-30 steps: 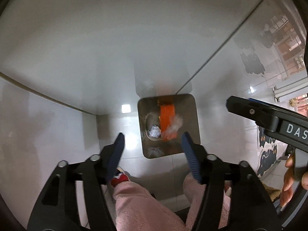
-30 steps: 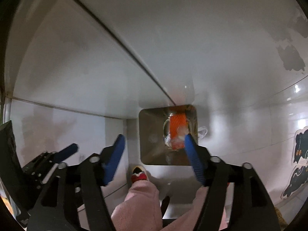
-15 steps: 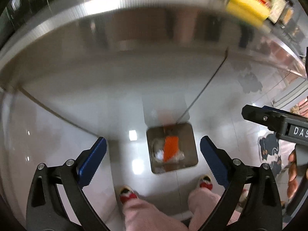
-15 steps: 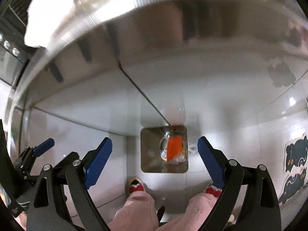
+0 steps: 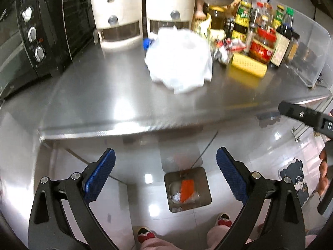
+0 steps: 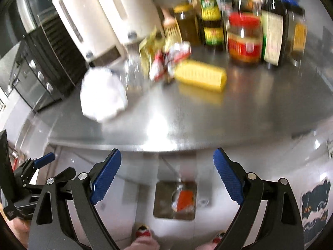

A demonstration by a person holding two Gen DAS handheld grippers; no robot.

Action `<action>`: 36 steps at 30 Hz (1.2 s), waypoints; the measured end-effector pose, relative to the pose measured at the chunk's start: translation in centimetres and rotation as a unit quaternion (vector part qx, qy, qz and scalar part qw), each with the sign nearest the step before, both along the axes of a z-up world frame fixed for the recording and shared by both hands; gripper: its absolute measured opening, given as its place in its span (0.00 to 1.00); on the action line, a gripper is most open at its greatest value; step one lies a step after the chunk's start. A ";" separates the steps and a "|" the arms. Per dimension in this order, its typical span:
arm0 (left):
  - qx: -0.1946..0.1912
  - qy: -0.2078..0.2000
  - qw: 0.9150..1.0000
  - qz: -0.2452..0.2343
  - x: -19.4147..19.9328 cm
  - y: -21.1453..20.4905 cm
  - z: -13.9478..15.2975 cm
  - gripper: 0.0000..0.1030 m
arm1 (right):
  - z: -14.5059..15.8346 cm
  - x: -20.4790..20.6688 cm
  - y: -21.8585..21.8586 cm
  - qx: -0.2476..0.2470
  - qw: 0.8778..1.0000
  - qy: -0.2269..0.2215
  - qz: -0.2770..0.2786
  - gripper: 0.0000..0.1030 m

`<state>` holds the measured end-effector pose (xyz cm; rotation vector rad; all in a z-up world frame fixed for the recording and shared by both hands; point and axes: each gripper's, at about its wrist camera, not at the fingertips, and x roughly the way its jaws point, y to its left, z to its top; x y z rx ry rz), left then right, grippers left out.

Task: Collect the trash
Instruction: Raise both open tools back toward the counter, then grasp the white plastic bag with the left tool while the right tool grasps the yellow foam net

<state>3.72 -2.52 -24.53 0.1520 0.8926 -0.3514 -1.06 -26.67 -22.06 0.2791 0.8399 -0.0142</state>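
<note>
A square metal trash bin (image 5: pixel 205 195) (image 6: pixel 161 202) stands on the floor below the counter, holding an orange wrapper (image 5: pixel 186 189) (image 6: pixel 184 199) and crumpled paper (image 5: pixel 176 198). My left gripper (image 5: pixel 165 174) is open and empty, high above the bin at the counter's front edge. My right gripper (image 6: pixel 166 175) is likewise open and empty. On the steel counter (image 5: pixel 104 95) (image 6: pixel 208 120) lie a crumpled white plastic bag (image 5: pixel 179 60) (image 6: pixel 103 94), red-and-white wrappers (image 5: pixel 231 44) (image 6: pixel 172 57) and a yellow sponge-like block (image 5: pixel 248 67) (image 6: pixel 200 76).
Two cream dispensers (image 5: pixel 118 10) and a black oven (image 5: pixel 35 27) stand at the counter's back left. Several sauce bottles and jars (image 5: pixel 262 33) (image 6: pixel 245 39) crowd the back right beside a clear guard (image 5: pixel 310 48). A person's slippered feet (image 5: pixel 145 234) stand before the bin.
Both grippers rose from just over the bin to counter height and tilted up, bringing the countertop into view. Their jaws opened wider.
</note>
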 end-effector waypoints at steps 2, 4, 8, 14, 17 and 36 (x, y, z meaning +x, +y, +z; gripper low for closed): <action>-0.007 -0.002 1.000 0.002 1.1 0.0 1.1 0.90 | 0.9 1.2 -0.7 -0.007 1.000 -0.012 -0.001 0.88; -0.020 -0.004 1.000 0.006 2.0 0.0 2.4 0.90 | 1.6 2.7 -1.7 -0.020 1.000 -0.019 0.000 0.88; -0.022 -0.015 0.999 0.020 4.4 -0.4 4.3 0.90 | 2.0 5.3 -3.7 -0.036 0.999 -0.022 0.004 0.88; -0.014 -0.018 0.999 0.031 8.3 -1.7 5.2 0.90 | 2.2 8.7 -5.6 -0.064 0.997 -0.014 0.031 0.88; -0.010 -0.009 1.000 0.025 10.1 -2.8 5.0 0.90 | 1.3 10.5 -5.9 -0.072 0.997 -0.002 0.043 0.87; -0.035 0.096 0.994 -0.026 14.7 -6.4 0.5 0.53 | -3.1 15.0 -5.9 -0.086 0.993 0.047 0.068 0.48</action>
